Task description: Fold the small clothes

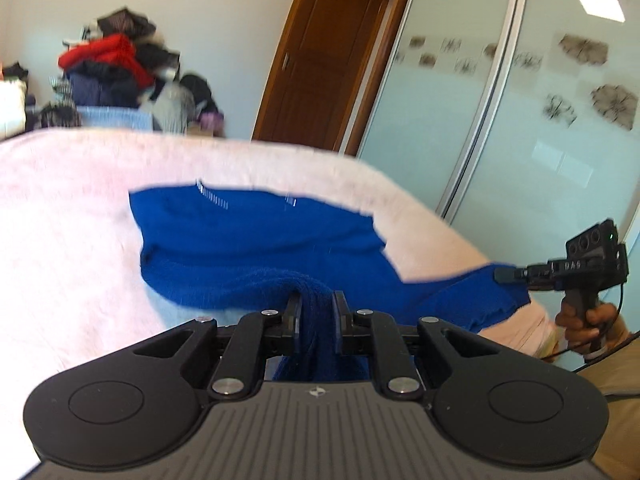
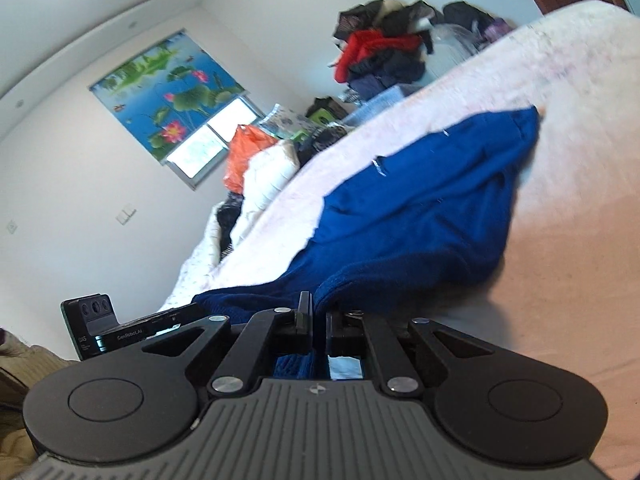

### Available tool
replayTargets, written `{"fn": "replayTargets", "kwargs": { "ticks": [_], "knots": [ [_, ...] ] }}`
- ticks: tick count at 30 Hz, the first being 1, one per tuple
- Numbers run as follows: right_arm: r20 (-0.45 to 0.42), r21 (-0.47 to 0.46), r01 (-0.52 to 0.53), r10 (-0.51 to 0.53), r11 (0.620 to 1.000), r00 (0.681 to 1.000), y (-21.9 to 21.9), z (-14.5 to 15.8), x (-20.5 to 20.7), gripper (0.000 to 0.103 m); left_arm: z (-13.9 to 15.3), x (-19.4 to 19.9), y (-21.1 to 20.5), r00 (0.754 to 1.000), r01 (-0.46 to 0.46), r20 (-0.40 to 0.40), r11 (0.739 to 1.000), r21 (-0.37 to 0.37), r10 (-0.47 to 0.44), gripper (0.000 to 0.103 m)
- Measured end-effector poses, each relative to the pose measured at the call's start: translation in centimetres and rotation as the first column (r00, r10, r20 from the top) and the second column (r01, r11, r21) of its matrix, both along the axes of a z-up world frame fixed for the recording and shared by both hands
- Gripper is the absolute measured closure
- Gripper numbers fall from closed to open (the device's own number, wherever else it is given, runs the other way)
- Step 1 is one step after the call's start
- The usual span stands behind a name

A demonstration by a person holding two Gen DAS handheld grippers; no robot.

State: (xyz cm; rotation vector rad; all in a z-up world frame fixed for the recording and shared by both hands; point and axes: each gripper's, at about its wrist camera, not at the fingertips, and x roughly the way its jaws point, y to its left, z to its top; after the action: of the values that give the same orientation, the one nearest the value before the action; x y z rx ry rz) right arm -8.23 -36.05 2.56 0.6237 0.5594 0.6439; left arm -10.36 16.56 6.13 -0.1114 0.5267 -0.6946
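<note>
A blue knit garment (image 1: 256, 240) lies on a pale pink bed cover (image 1: 60, 216), its near edge lifted. My left gripper (image 1: 316, 306) is shut on a bunched fold of the garment's near edge. My right gripper (image 2: 318, 312) is shut on another corner of the blue garment (image 2: 420, 208); in the left wrist view it shows at the far right (image 1: 506, 274), pinching that corner beyond the bed's edge. The left gripper's body (image 2: 96, 328) shows at the lower left of the right wrist view. The cloth hangs stretched between the two grips.
A heap of clothes (image 1: 120, 76) stands beyond the bed's far edge. A wooden door (image 1: 320, 60) and glass wardrobe doors (image 1: 520, 100) lie to the right. Pillows and an orange bag (image 2: 244, 156) lie at the bed's head, under a window blind (image 2: 168, 100).
</note>
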Motion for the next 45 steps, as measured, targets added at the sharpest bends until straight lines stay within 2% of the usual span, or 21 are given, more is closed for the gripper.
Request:
{"fn": "replayTargets", "kwargs": {
  "ticks": [3, 5, 9, 17, 23, 27, 34, 37, 45],
  "knots": [
    [0.041, -0.030, -0.034, 0.035, 0.999, 0.999, 0.8, 1.2, -0.6, 0.093, 0.4, -0.6, 0.6, 1.000, -0.004, 0.028, 1.000, -0.001, 0.004, 0.089],
    [0.037, -0.037, -0.035, 0.037, 0.999, 0.999, 0.7, 1.2, -0.6, 0.093, -0.2, -0.2, 0.7, 1.000, -0.016, -0.009, 1.000, 0.006, 0.016, 0.089],
    [-0.004, -0.021, -0.010, 0.009, 1.000, 1.000, 0.6, 0.3, 0.2, 0.093, -1.2, 0.9, 0.0, 0.998, -0.029, -0.048, 0.999, 0.019, 0.030, 0.089],
    [-0.009, 0.030, 0.044, -0.044, 0.999, 0.999, 0.7, -0.6, 2.4, 0.093, -0.4, 2.5, -1.0, 0.996, -0.089, -0.030, 0.996, 0.028, 0.090, 0.089],
    [-0.026, 0.047, 0.097, -0.096, 0.994, 0.995, 1.0, -1.3, 4.0, 0.093, -0.9, 3.4, -2.3, 0.992, -0.125, -0.020, 0.989, 0.083, 0.127, 0.089],
    [-0.043, 0.044, 0.145, -0.144, 0.988, 0.989, 1.3, -2.4, 4.8, 0.093, -1.5, 5.2, -3.4, 0.978, -0.195, -0.051, 0.971, 0.135, 0.204, 0.089],
    [-0.088, 0.004, 0.206, -0.205, 0.978, 0.975, 1.5, -4.0, 7.1, 0.093, -2.8, 8.4, -6.6, 0.940, -0.303, -0.079, 0.916, 0.263, 0.333, 0.089],
    [-0.077, -0.019, 0.198, -0.199, 0.980, 0.977, 2.1, -3.7, 7.9, 0.093, -3.3, 9.2, -7.6, 0.932, -0.318, -0.069, 0.896, 0.311, 0.355, 0.089],
    [-0.045, -0.042, 0.186, -0.188, 0.982, 0.981, 3.3, -3.1, 8.9, 0.093, -3.5, 9.9, -8.3, 0.923, -0.337, -0.061, 0.874, 0.351, 0.380, 0.089]
  ]
}}
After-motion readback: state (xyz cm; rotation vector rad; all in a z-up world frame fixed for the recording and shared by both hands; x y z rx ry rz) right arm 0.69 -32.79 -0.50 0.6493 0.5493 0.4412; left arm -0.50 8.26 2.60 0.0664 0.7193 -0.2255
